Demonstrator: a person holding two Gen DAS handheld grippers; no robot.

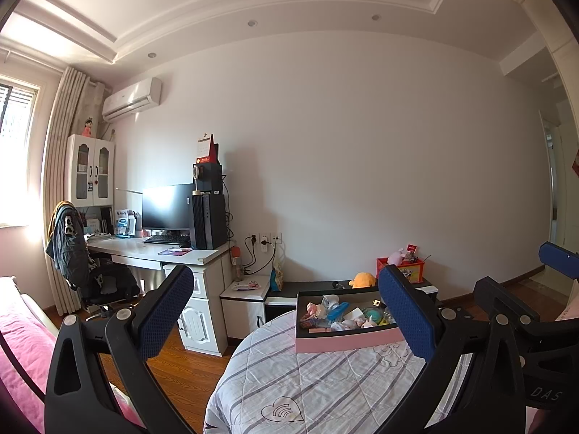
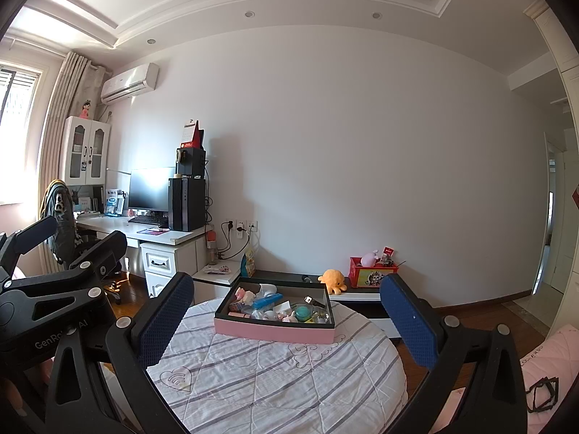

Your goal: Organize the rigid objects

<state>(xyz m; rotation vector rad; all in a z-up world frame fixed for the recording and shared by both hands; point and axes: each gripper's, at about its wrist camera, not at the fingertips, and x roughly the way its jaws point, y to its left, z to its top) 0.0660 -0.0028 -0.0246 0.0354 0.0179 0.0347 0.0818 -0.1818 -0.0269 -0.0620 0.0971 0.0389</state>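
Observation:
A pink box (image 2: 271,332) with a dark inside sits at the far side of a round table covered by a striped quilt (image 2: 275,379). Several small toys and figures (image 2: 275,307) lie mixed in it, among them a blue piece (image 2: 267,302) and a teal round one (image 2: 303,313). The box shows in the left wrist view too (image 1: 343,341). My left gripper (image 1: 289,318) is open and empty, held above the table's near left. My right gripper (image 2: 287,320) is open and empty, held in front of the box. The left gripper also shows in the right wrist view (image 2: 54,285).
A low dark cabinet (image 2: 289,276) behind the table carries an orange plush (image 2: 333,280) and a red box (image 2: 372,275). A white desk (image 2: 144,233) with monitor, computer tower and office chair stands at the left. A pink bed (image 1: 21,340) is at the near left.

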